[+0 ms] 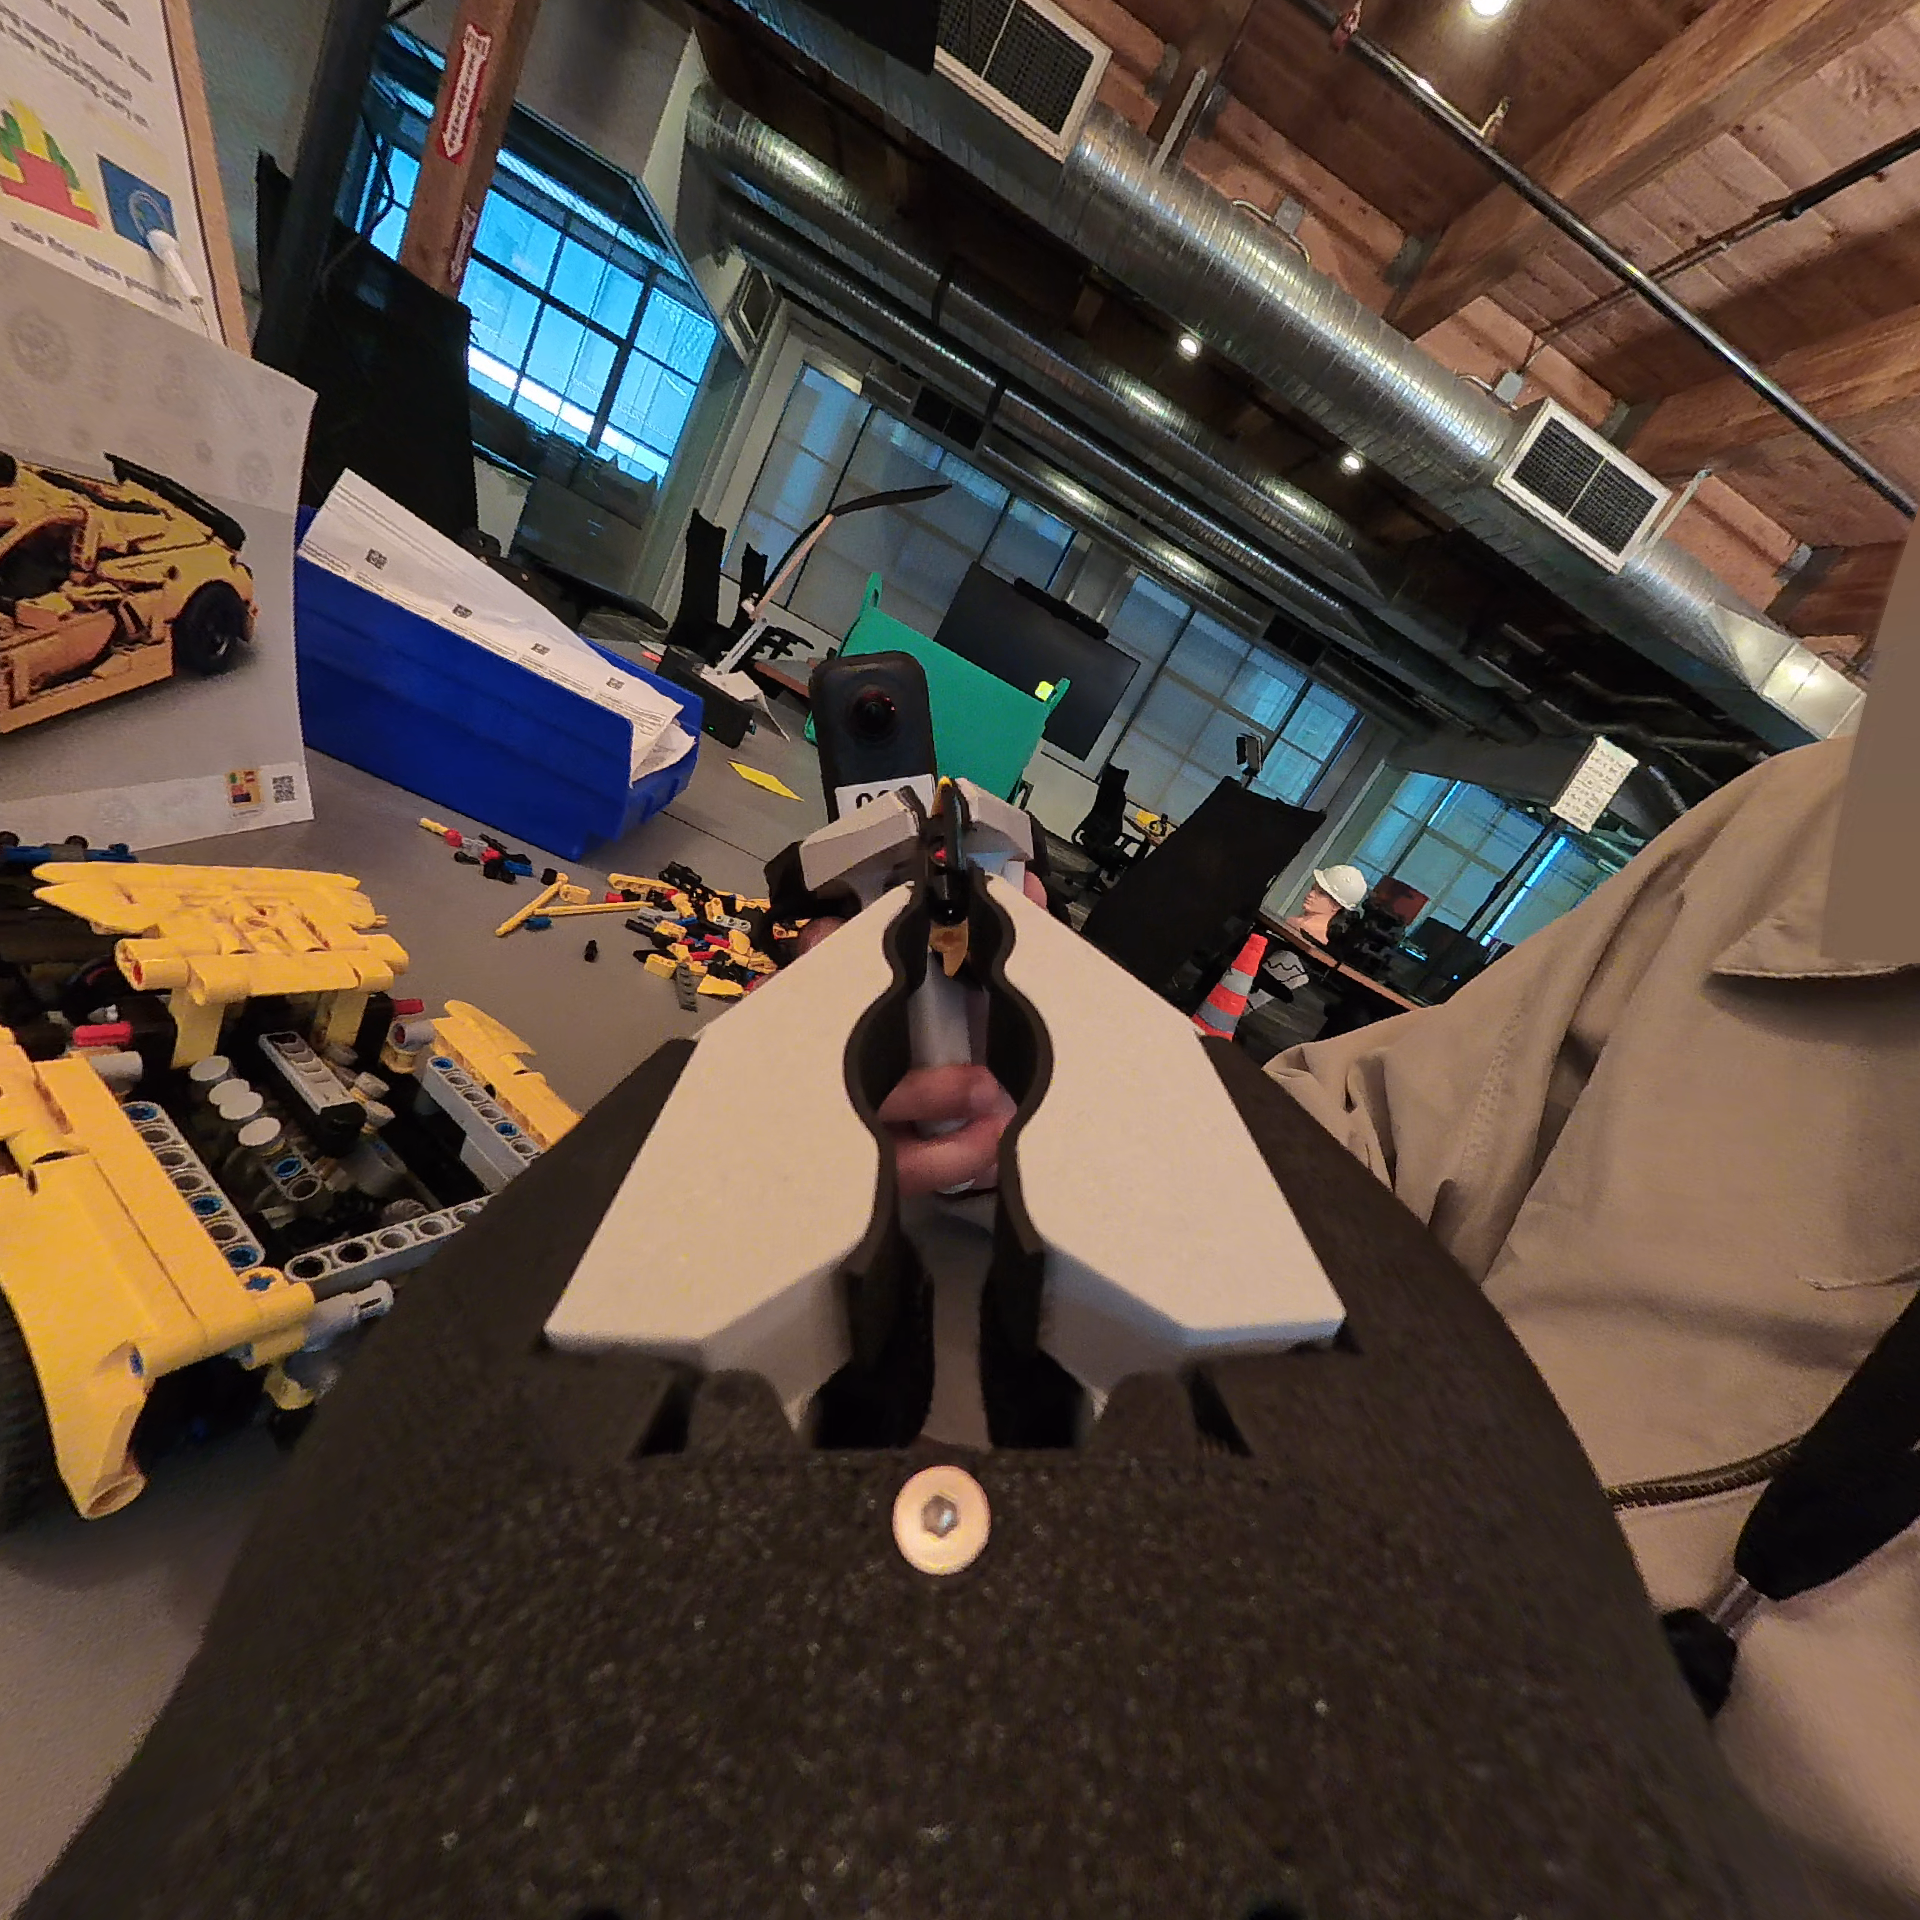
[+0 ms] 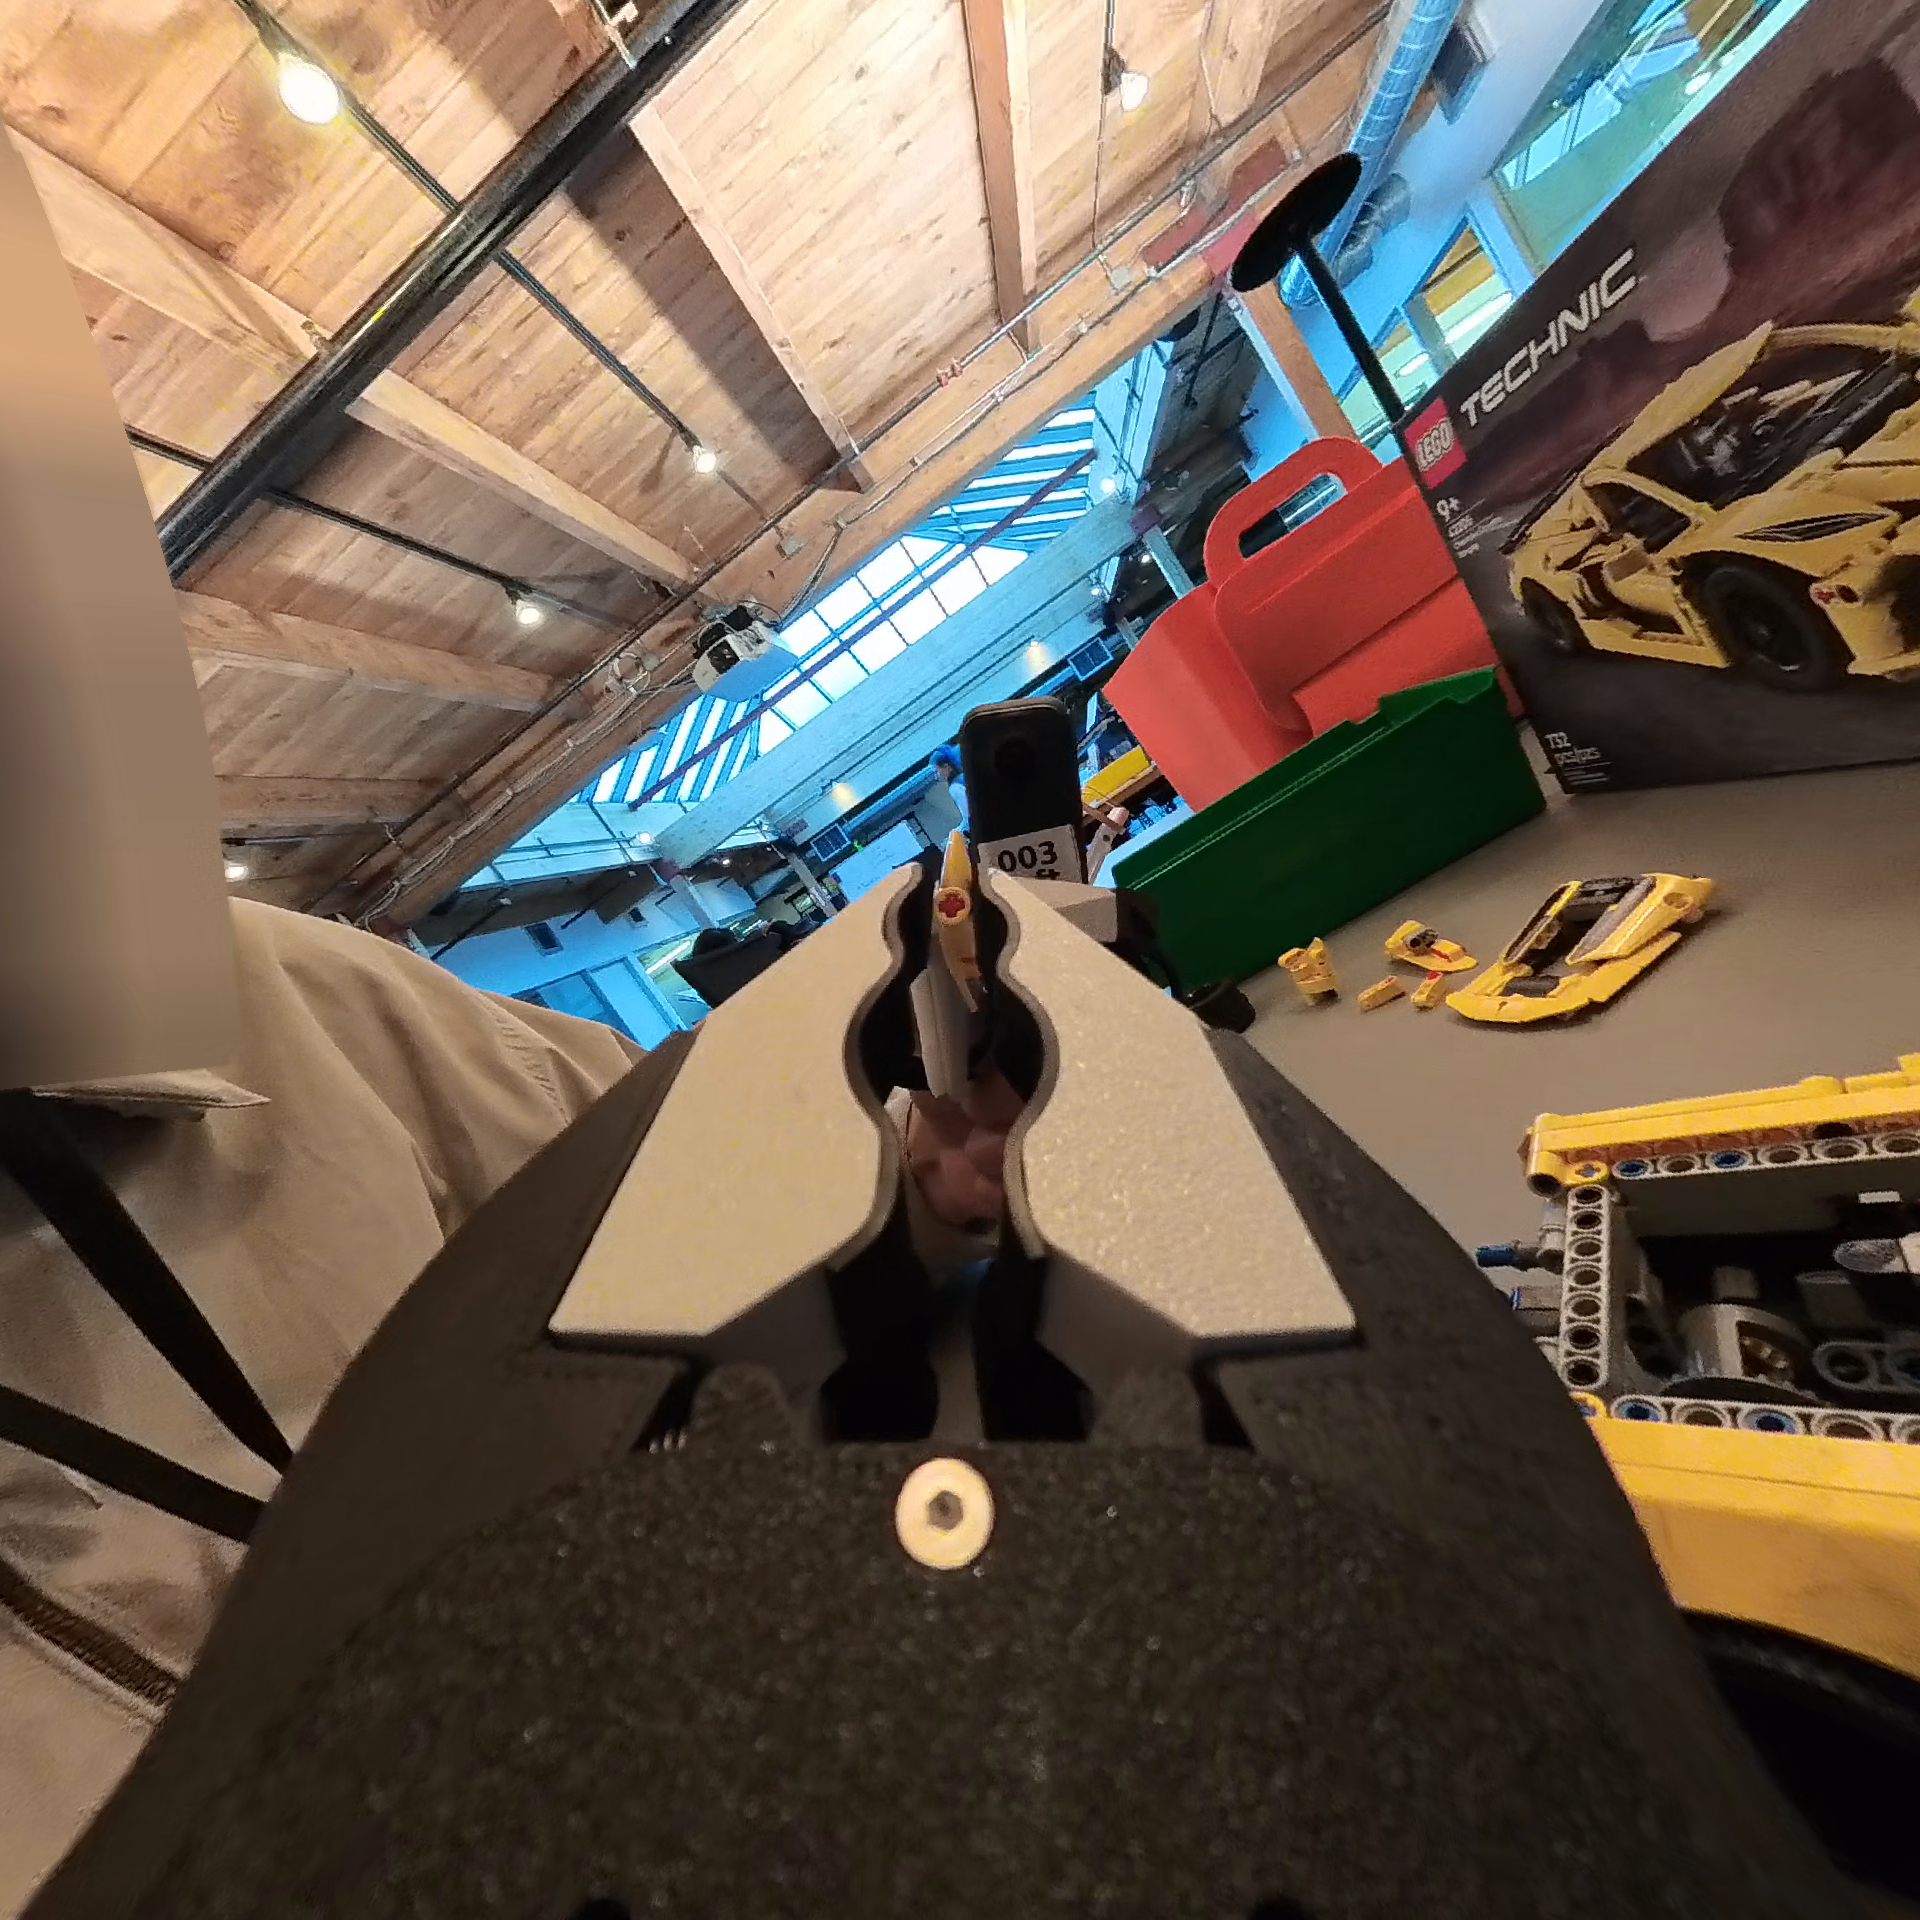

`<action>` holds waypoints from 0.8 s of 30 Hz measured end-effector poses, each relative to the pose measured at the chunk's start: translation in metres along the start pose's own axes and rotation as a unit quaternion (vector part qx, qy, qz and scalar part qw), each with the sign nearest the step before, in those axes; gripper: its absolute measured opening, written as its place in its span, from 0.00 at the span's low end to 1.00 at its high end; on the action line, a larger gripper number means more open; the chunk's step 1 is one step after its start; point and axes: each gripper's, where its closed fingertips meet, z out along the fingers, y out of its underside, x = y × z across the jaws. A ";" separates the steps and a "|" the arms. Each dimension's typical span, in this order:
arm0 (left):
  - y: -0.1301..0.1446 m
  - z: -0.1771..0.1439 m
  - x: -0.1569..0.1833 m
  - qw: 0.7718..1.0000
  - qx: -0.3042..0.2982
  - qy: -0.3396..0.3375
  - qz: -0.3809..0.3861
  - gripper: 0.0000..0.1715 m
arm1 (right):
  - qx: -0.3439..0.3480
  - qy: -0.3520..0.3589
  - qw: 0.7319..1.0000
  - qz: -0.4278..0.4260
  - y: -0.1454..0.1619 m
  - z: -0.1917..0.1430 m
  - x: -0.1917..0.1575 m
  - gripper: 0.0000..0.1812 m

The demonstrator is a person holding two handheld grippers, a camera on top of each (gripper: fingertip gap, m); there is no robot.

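We find both handheld tools raised above the grey surface [image 1: 665, 821] and pointed at each other, tips nearly meeting. The left gripper [image 1: 943, 904] has its jaws clenched on a small yellow-and-black plastic brick assembly with a red pin [image 1: 948, 883]. The right gripper [image 2: 954, 914] is likewise clamped on that same small assembly, seen there as a narrow yellow piece with a red cross-shaped axle end [image 2: 954, 920]. Each view shows the opposing tool just beyond the tips, with its black camera body [image 1: 871, 727] behind. So the piece is held in the air between the two tools, well apart from the surface.

Risks, in our judgement:
- The piece is thin and gripped only at the jaw tips; any twist of one tool against the other could lever it out or split the joint.
- If it drops, it may land among the scattered small loose bricks [image 1: 675, 925] at the far left and be hard to tell from them.
- The half-built yellow brick car with exposed grey perforated beams [image 1: 208, 1122] lies near on the left of the left view; a lowered tool could knock its loose yellow panels.
- The separate flat yellow car-roof panel [image 2: 1579, 940] and the green plastic bin [image 2: 1340, 831] lie to the far right, within sweeping range.

How deep the piece sits in either grip we cannot tell.
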 end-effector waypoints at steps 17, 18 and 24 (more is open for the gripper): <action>-0.040 -0.034 -0.008 0.997 0.066 -0.040 0.026 0.03 | 0.208 0.036 0.975 0.067 -0.082 -0.096 0.023 0.00; -0.038 -0.032 -0.008 0.997 0.061 -0.037 0.023 0.03 | 0.175 0.049 0.983 0.036 -0.080 -0.091 0.017 0.00; 0.009 -0.003 0.004 0.999 -0.044 0.003 0.017 0.03 | -0.103 0.024 0.994 0.020 0.001 -0.028 0.003 0.14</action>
